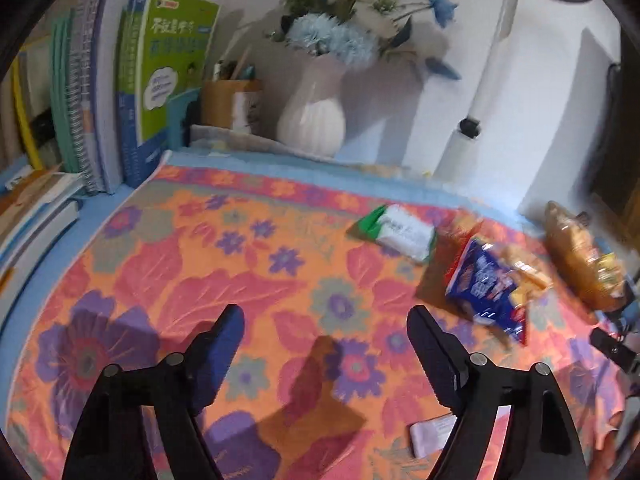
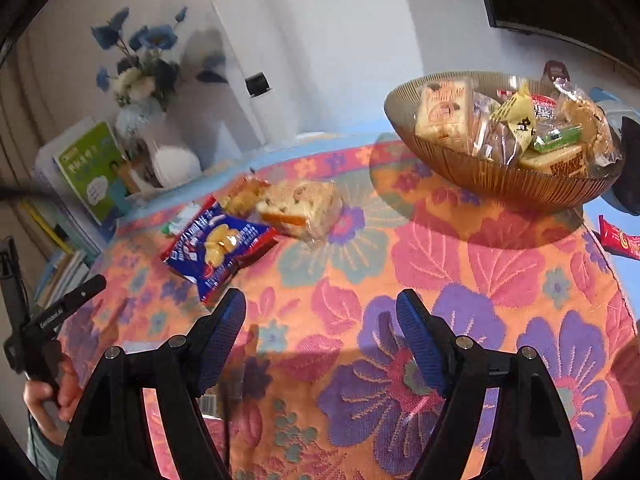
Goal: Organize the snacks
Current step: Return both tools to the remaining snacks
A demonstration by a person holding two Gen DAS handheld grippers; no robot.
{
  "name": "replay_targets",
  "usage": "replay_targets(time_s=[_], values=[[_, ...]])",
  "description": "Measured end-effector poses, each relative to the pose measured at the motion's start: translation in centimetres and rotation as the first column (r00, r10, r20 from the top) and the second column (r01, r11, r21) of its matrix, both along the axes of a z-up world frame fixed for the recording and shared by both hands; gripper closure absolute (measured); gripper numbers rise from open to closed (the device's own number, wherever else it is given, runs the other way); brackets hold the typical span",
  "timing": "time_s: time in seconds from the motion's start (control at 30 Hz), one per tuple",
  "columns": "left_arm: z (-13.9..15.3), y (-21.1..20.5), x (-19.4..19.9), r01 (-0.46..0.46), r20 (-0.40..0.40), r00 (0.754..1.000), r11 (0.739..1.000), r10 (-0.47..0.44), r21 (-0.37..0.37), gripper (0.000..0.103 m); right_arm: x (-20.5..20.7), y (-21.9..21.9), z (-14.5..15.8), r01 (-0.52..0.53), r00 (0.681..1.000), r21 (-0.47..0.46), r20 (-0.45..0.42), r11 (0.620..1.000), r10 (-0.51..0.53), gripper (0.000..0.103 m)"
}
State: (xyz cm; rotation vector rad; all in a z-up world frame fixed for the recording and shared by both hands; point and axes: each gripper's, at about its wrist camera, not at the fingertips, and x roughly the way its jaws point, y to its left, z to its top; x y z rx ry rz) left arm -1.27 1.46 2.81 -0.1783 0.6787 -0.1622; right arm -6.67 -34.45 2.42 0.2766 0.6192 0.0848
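Loose snacks lie on the flowered cloth [image 1: 200, 280]: a green-and-white packet [image 1: 394, 232], a blue packet [image 1: 490, 292], a clear bread packet [image 1: 584, 256] and a small white packet [image 1: 432, 434]. My left gripper [image 1: 324, 316] hovers open over bare cloth, left of them, with nothing between its fingers. In the right wrist view the blue packet [image 2: 218, 246] and a bread packet [image 2: 300, 208] lie ahead to the left. An amber glass bowl [image 2: 480, 176] with several wrapped snacks stands at the far right. My right gripper [image 2: 320, 300] is open and empty above the cloth.
A white vase of blue flowers [image 1: 312, 116], a pen holder [image 1: 230, 102] and upright books [image 1: 132, 80] line the back left. A red packet [image 2: 618, 240] lies past the cloth's right edge. A hand [image 2: 40, 396] holds the other gripper's black body [image 2: 44, 320].
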Motion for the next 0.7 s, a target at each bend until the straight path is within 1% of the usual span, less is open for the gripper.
replay_targets(time_s=[0.03,0.1,0.2,0.27,0.33,0.4,0.5,0.57,0.6,0.63,0.67,0.7], values=[[-0.1,0.0,-0.1,-0.007,0.007,1.000,1.000,0.007,0.009,0.021,-0.2,0.0,0.0,0.001,1.000,-0.004,0.013,1.000,-0.001,0.025],[-0.2,-0.7,-0.2,0.012,0.000,1.000,1.000,-0.012,0.025,0.021,-0.2,0.4,-0.1,-0.001,1.000,-0.023,0.001,1.000,0.001,0.024],[0.6,-1.6,-0.7,0.028,0.034,0.999,0.997,-0.031,0.076,0.021,-0.7,1.3,0.0,-0.003,1.000,-0.071,0.016,0.997,0.004,0.024],[0.8,-2.3,-1.0,0.038,0.049,0.998,0.993,-0.043,0.111,0.021,-1.0,2.0,0.3,-0.002,1.000,-0.115,0.025,0.993,0.005,0.023],[1.0,-2.9,-1.3,0.041,0.063,0.997,0.988,-0.050,0.148,0.021,-0.9,2.4,0.2,0.000,1.000,-0.140,0.024,0.990,0.004,0.023],[1.1,-3.4,-1.5,0.052,0.069,0.996,0.984,-0.064,0.173,0.021,-0.7,2.7,0.1,-0.014,1.000,-0.148,0.015,0.989,0.017,0.022],[1.0,-3.8,-1.4,0.071,0.058,0.995,0.979,-0.084,0.193,0.021,-0.2,2.6,-0.4,-0.052,0.998,-0.123,-0.023,0.991,0.050,0.022],[1.2,-4.1,-1.4,0.134,0.026,0.990,0.976,-0.141,0.173,0.021,0.4,2.2,-0.8,-0.088,0.994,-0.076,-0.066,0.993,0.083,0.022],[1.5,-4.5,-1.4,0.200,-0.010,0.980,0.971,-0.201,0.134,0.021,0.7,1.9,-1.1,-0.102,0.991,-0.048,-0.087,0.994,0.097,0.022],[2.1,-4.9,-1.6,0.247,-0.030,0.969,0.966,-0.245,0.082,0.021,1.1,1.5,-1.4,-0.106,0.988,-0.018,-0.113,0.994,0.104,0.022],[2.9,-5.6,-1.9,0.269,-0.021,0.963,0.962,-0.268,0.047,0.021,1.2,1.3,-1.7,-0.108,0.987,-0.002,-0.122,0.994,0.107,0.022],[3.7,-6.4,-2.1,0.278,-0.005,0.961,0.959,-0.278,0.052,0.018,1.4,1.0,-1.8,-0.110,0.985,0.022,-0.133,0.994,0.112,0.022]])
